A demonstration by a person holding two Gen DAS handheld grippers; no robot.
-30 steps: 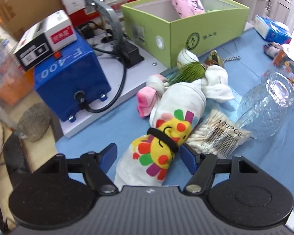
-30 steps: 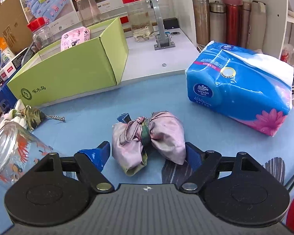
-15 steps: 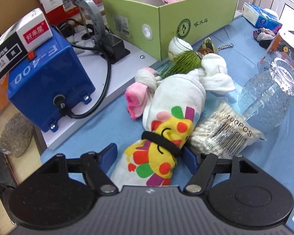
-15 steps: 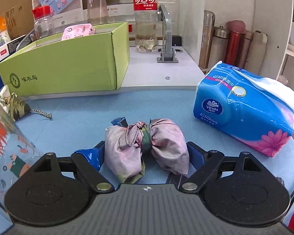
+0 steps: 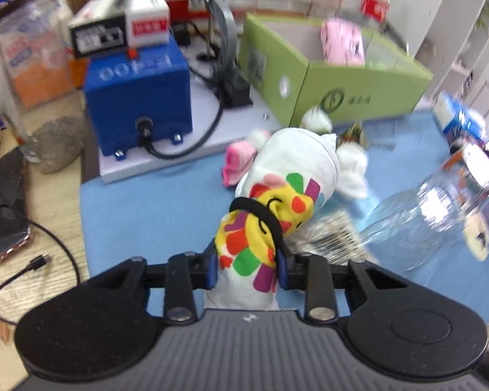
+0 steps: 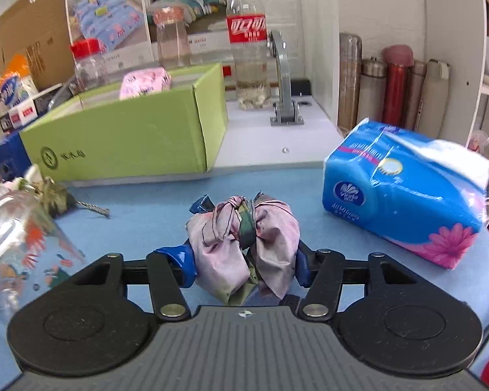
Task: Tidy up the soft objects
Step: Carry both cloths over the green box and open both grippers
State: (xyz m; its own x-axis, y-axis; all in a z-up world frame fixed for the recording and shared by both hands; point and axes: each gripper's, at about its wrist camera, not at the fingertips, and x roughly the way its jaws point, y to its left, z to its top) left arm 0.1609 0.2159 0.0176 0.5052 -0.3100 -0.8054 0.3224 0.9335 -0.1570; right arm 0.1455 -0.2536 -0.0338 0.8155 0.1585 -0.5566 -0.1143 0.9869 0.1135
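My left gripper (image 5: 247, 265) is shut on a rolled white cloth with a colourful sun print (image 5: 270, 208), bound by a black band and lifted off the blue mat. My right gripper (image 6: 243, 265) is shut on a knotted pink and green cloth bundle (image 6: 244, 238) just above the mat. The open green box (image 5: 335, 88) stands behind with a pink soft pack (image 5: 342, 42) inside; it also shows in the right wrist view (image 6: 130, 137), with the pink pack (image 6: 145, 81). Pink and white socks (image 5: 241, 159) lie beside the white cloth.
A blue machine (image 5: 137, 91) with a cable stands left of the box. A clear glass jar (image 5: 440, 208) lies at the right, beside a cotton swab pack (image 5: 332, 234). A blue tissue pack (image 6: 404, 189) is at my right gripper's right. Bottles (image 6: 247, 52) stand behind the box.
Both grippers have closed on their cloth items. The left one has lifted the white cloth and the view has swung, now blurred. The right one has risen slightly with the bundle.
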